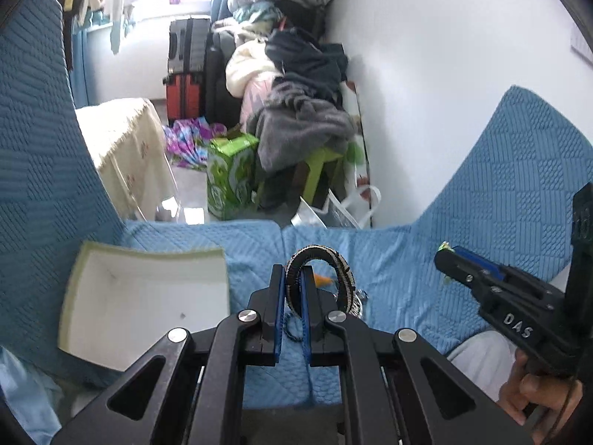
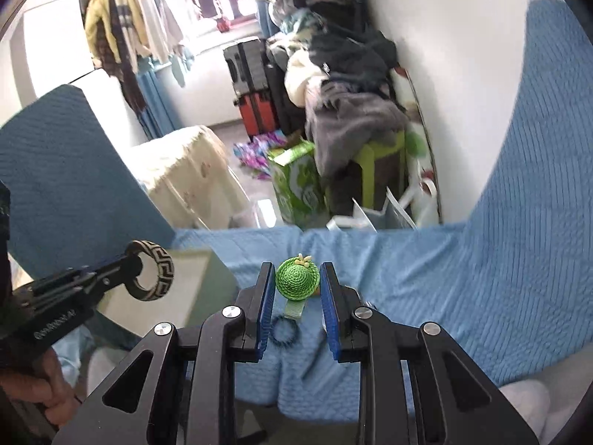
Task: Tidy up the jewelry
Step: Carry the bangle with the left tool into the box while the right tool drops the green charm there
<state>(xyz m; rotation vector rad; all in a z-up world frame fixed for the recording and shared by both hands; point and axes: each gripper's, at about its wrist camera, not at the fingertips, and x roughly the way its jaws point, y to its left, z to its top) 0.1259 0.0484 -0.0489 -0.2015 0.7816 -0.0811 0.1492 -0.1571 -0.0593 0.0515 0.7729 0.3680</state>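
- Left wrist view: the left gripper (image 1: 292, 278) is clamped on a black-and-white patterned bangle (image 1: 326, 270), pinching one side of the ring so the rest arcs up and over to the right of the fingertips, clear of the blue sofa cover (image 1: 481, 222).
- Left of it, an open white box (image 1: 148, 296) with a pale green rim sits on the seat, its near corner by the sofa's left arm; bare cover lies between box and gripper.
- A dark beaded bracelet (image 1: 292, 330) shows on the seat between the fingers.
- The right gripper (image 1: 446, 259) enters from the right, raised above the seat, well apart from the left one.
- Right wrist view: the right gripper (image 2: 297, 278) grips a green woven hat-shaped hair clip (image 2: 298, 278) between its blue pads, lifted off the cover.
- The beaded bracelet (image 2: 284, 333) lies on the seat below it.
- The seat's front edge runs across behind the clip; the cover to the right is bare.
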